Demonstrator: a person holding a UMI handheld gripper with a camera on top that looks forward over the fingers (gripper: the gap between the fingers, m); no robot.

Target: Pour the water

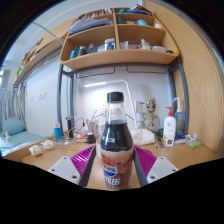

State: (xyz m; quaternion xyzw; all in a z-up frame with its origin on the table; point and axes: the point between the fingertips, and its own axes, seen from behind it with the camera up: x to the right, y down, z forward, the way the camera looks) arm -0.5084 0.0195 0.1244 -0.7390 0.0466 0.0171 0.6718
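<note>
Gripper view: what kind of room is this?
Probably a dorm room or study corner: a wooden desk with a cluttered wall shelf above it. A dark-drink bottle stands between the gripper's open fingers, among small bottles and toiletries.

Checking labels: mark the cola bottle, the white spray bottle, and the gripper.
cola bottle (116, 150), gripper view, on its dark body above the label.
white spray bottle (170, 130), gripper view, on its white body.
gripper (117, 166), gripper view, midway between fingertips; bottle stands between them.
</note>
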